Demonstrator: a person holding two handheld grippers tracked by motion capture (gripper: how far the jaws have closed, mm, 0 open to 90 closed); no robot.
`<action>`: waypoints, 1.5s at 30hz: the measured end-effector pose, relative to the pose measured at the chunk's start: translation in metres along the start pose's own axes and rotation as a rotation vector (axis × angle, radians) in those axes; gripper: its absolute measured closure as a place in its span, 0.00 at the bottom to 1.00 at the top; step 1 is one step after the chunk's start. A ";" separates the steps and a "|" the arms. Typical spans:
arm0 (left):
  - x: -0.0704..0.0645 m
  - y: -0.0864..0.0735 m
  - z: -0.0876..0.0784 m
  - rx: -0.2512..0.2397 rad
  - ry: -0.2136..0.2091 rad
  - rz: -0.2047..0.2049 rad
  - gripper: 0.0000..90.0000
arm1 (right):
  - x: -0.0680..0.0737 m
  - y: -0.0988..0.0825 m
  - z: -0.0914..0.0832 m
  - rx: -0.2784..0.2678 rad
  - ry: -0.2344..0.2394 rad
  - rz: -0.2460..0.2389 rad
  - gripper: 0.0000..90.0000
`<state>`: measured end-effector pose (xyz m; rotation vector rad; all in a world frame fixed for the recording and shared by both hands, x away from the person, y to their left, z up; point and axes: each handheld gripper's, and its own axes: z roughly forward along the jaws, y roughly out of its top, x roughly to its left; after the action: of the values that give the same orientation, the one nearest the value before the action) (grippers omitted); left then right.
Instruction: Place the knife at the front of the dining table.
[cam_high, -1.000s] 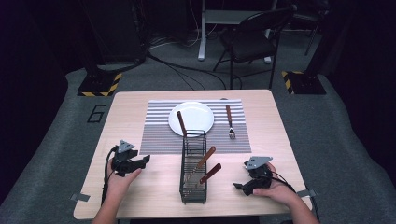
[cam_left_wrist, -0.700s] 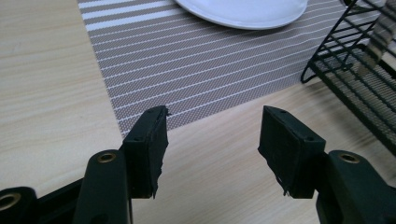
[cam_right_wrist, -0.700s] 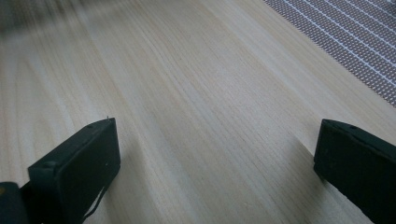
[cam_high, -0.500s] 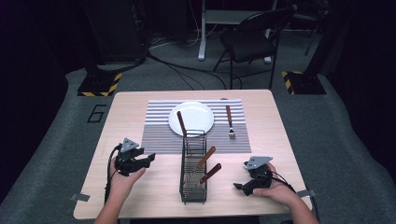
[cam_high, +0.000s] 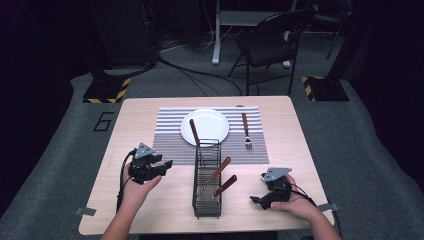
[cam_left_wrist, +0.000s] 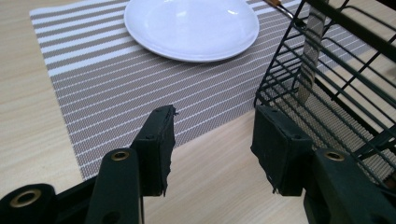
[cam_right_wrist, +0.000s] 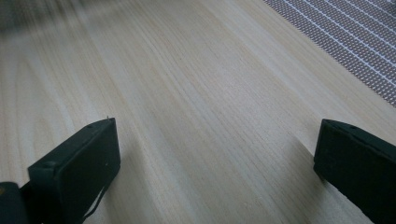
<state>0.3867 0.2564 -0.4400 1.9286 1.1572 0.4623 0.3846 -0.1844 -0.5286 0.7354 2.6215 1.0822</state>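
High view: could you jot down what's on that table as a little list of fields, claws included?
table: light wood
placemat: striped, at the far middle
plate: white, bare, on the placemat
fork: wooden handle, on the placemat right of the plate
wire basket: black, at the near middle, with three wooden-handled utensils standing in it
left claw: jaws apart and just been closing, nothing between them, aimed toward the basket
right claw: jaws wide apart, nothing between them, low over bare wood
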 end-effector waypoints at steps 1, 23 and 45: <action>-0.001 0.003 0.000 -0.003 -0.003 0.006 0.54 | 0.000 0.000 0.000 0.000 0.000 0.000 0.00; -0.019 0.037 0.004 -0.024 -0.078 0.029 0.62 | 0.000 0.000 0.000 0.000 0.000 0.000 0.00; -0.035 0.063 0.033 -0.043 -0.160 0.012 0.62 | 0.000 0.000 0.000 0.000 0.000 0.000 0.00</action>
<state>0.4255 0.1963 -0.4063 1.8997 1.0256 0.3301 0.3846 -0.1844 -0.5286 0.7353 2.6213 1.0824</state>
